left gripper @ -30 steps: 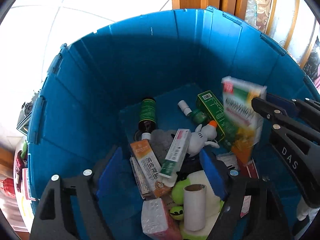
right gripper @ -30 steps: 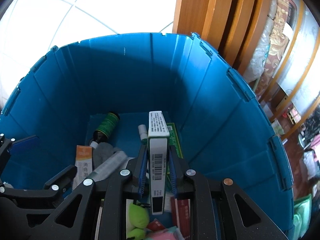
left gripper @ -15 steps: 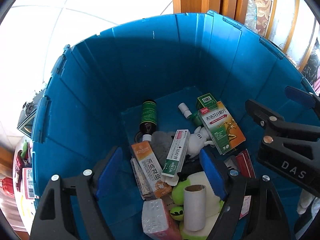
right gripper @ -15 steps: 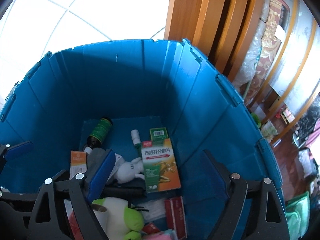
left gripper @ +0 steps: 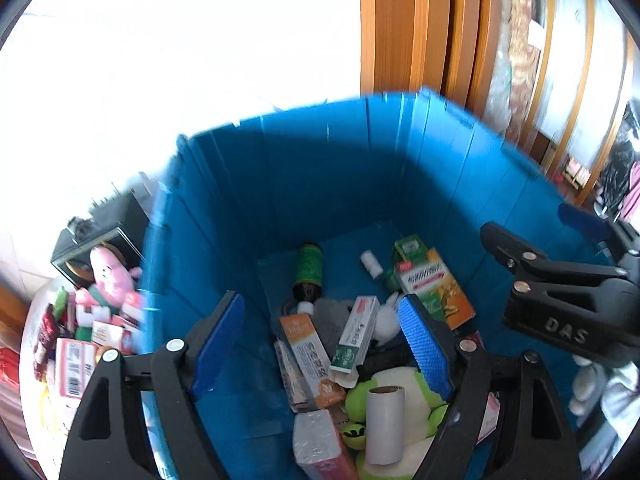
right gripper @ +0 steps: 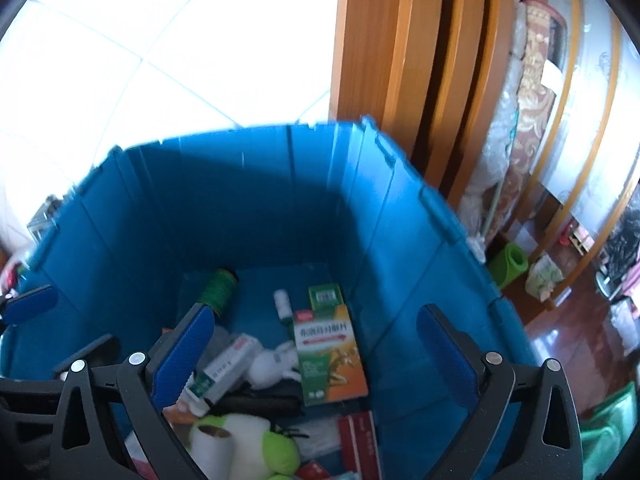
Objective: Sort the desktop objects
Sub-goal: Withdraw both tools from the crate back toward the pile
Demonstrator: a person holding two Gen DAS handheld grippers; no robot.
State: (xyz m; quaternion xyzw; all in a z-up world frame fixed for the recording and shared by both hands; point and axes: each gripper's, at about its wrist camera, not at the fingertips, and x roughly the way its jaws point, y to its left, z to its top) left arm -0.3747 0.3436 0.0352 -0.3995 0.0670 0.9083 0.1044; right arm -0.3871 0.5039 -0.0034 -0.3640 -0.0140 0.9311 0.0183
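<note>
From the left wrist camera, the left gripper [left gripper: 322,330] hangs over a deep blue bin [left gripper: 280,184], its blue-padded fingers [left gripper: 424,344] spread wide with nothing between them. Below lies a loose heap of sorted items: a dark bottle with a green label [left gripper: 309,270] on its side, a small white bottle [left gripper: 371,264], a green-and-orange medicine box [left gripper: 436,292] flat near the right wall, a slim green-and-white carton [left gripper: 356,336], an orange-and-white carton [left gripper: 310,354], a cardboard tube [left gripper: 385,424] and a green-and-white plush toy [left gripper: 408,396]. They lie overlapping at odd angles, which suggests they were dropped in rather than arranged. At the far left, outside the bin, unsorted things wait in a pile, among them a pink plush toy [left gripper: 110,272]. The right gripper [left gripper: 560,248] enters at the right edge, above the bin's wall.

From the right wrist camera, the right gripper [right gripper: 316,344] is likewise spread wide and empty above the bin. The medicine box [right gripper: 330,354] lies face up directly between its fingers on the bin floor, well below them, probably the latest item sorted. Beyond the bin stand a wooden door frame [right gripper: 400,60] and a rolled green mat [right gripper: 508,264].
</note>
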